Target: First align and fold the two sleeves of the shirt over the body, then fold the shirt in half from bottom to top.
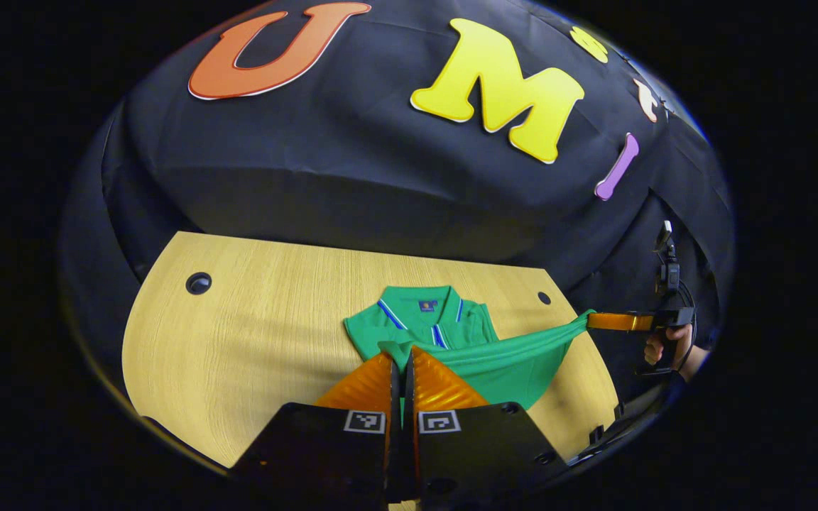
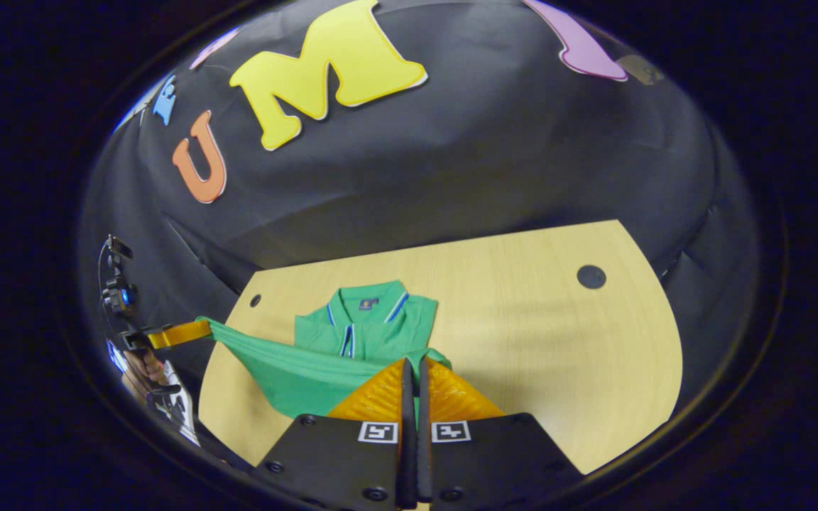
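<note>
Light wood table, round dark holes near corners.

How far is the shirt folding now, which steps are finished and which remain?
Sleeves look already folded in: the shirt is narrow at the collar. In hand: left gripper and right gripper each pinch a hem corner, lifted off the table. Left: lay the hem at the collar.

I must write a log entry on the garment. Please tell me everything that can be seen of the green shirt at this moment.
The green shirt is a polo of soft knit-looking cloth, with a collar and placket trimmed in blue and white stripes and a small dark label inside the neck. Its collar end lies flat on the wooden table, sleeves not visible. The bottom hem is lifted off the table and stretched taut between the left gripper and the right gripper, each shut on one corner, so the lower half hangs above the body.
</note>
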Available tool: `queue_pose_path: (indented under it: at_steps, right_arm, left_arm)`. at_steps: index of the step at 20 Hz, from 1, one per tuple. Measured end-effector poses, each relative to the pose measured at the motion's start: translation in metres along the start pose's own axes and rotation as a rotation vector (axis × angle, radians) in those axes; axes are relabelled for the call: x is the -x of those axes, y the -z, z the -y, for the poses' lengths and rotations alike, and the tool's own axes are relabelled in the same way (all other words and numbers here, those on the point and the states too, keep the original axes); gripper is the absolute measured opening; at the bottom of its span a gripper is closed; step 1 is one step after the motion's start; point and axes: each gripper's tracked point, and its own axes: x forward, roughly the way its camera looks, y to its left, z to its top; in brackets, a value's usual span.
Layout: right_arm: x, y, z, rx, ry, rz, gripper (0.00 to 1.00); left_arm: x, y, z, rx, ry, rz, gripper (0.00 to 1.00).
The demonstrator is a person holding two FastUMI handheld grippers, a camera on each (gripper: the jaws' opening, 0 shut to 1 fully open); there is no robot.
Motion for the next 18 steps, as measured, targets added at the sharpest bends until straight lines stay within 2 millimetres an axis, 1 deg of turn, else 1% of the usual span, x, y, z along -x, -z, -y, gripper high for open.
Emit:
queue_pose_path:
  at_steps: [1, 2, 4, 5, 6, 7, 8, 9, 11, 13, 14, 15, 16, 18]
  right_arm:
    - [-0.010, -0.007, -0.001, 0.010, 0.004, 0.018, 0.03]
    - [-0.018, -0.014, -0.002, 0.022, 0.008, 0.033, 0.00]
    - [-0.034, -0.026, -0.005, 0.052, 0.013, 0.067, 0.00]
    - [-0.044, -0.030, -0.004, 0.061, 0.016, 0.087, 0.03]
    - [-0.054, -0.036, -0.003, 0.064, 0.018, 0.106, 0.03]
    - [-0.063, -0.039, -0.001, 0.057, 0.017, 0.120, 0.00]
    - [-0.074, -0.042, 0.000, 0.041, 0.007, 0.129, 0.07]
    - [-0.087, -0.041, 0.003, 0.026, 0.004, 0.128, 0.02]
    - [-0.114, -0.035, 0.015, 0.008, 0.010, 0.113, 0.02]
    - [-0.135, -0.031, 0.027, -0.016, 0.023, 0.104, 0.03]
    - [-0.144, -0.030, 0.029, -0.028, 0.015, 0.107, 0.03]
    - [-0.151, -0.032, 0.031, -0.037, 0.003, 0.117, 0.00]
    - [-0.159, -0.034, 0.035, -0.032, 0.004, 0.127, 0.02]
    - [-0.178, -0.037, 0.039, 0.006, 0.006, 0.153, 0.03]
  left_arm:
    - [-0.007, -0.006, -0.004, 0.013, -0.009, 0.012, 0.04]
    - [-0.014, -0.012, -0.008, 0.026, -0.017, 0.023, 0.03]
    - [-0.030, -0.019, -0.017, 0.040, -0.034, 0.039, 0.04]
    - [-0.039, -0.024, -0.022, 0.039, -0.045, 0.053, 0.03]
    - [-0.048, -0.026, -0.027, 0.039, -0.052, 0.065, 0.03]
    - [-0.058, -0.025, -0.032, 0.046, -0.056, 0.068, 0.03]
    - [-0.068, -0.024, -0.034, 0.054, -0.050, 0.071, 0.03]
    - [-0.079, -0.022, -0.036, 0.061, -0.050, 0.072, 0.03]
    - [-0.100, -0.022, -0.045, 0.042, -0.068, 0.080, 0.03]
    - [-0.119, -0.022, -0.052, 0.028, -0.079, 0.093, 0.03]
    - [-0.127, -0.018, -0.058, 0.026, -0.088, 0.089, 0.03]
    - [-0.136, -0.014, -0.064, 0.032, -0.096, 0.090, 0.03]
    - [-0.144, -0.010, -0.069, 0.036, -0.101, 0.088, 0.03]
    - [-0.161, -0.003, -0.081, 0.027, -0.120, 0.084, 0.03]
